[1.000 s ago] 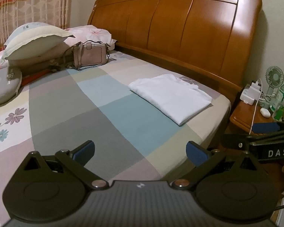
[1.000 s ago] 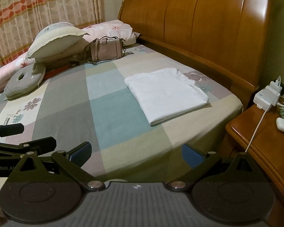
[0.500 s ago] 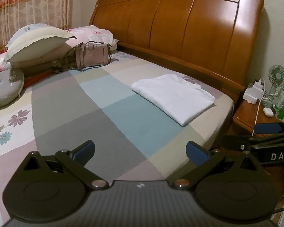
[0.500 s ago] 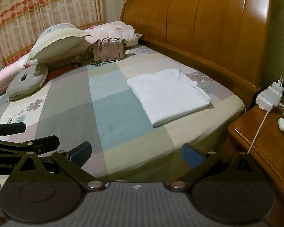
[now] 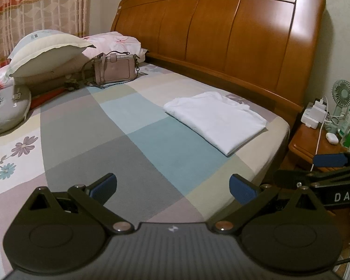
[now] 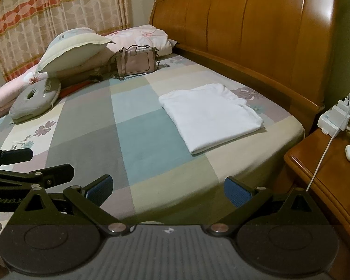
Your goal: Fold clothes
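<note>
Down at the near edge of the bed, I've got my left gripper with its blue-padded fingers spread wide, nothing between them. Same deal with my right gripper, wide open and empty, hanging just off the mattress edge. Past them is the checked pastel bedsheet, and the folded white shirt lies flat on it near the right side, well apart from both tools. Further back there's a dusty-pink leather handbag leaning by the pillows, then the glossy wooden headboard. The wooden nightstand sits off right.
</note>
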`<state>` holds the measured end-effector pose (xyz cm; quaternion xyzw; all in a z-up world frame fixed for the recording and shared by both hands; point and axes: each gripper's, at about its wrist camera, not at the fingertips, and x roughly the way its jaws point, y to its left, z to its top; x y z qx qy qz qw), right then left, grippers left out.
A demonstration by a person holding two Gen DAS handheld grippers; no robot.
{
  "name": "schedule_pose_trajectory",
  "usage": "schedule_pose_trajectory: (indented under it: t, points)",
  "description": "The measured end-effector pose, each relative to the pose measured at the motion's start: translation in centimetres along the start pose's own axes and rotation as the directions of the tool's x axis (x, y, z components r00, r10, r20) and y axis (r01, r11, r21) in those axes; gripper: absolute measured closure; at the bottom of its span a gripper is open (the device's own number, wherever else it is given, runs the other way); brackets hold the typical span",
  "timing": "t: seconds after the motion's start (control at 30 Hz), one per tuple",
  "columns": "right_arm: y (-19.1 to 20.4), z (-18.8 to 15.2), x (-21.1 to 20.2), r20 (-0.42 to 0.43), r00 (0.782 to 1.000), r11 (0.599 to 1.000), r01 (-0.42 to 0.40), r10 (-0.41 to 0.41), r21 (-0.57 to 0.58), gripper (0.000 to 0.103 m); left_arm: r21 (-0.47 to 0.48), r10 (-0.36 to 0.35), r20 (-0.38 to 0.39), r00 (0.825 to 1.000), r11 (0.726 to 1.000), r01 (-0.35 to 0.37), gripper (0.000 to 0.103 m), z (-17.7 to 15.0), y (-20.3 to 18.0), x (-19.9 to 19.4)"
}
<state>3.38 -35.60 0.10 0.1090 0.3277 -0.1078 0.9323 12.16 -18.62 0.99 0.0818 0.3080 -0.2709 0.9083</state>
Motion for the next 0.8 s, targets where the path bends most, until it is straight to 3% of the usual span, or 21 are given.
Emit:
schedule_pose_trajectory:
  t: [0.8]
  points:
    - [0.01,-0.02,0.05,-0.001,1.000,1.000,-0.008,0.008,0.002,0.000,0.012,0.011,0.010,1.000,1.000,-0.011,0.001,0.00,0.17,-0.40]
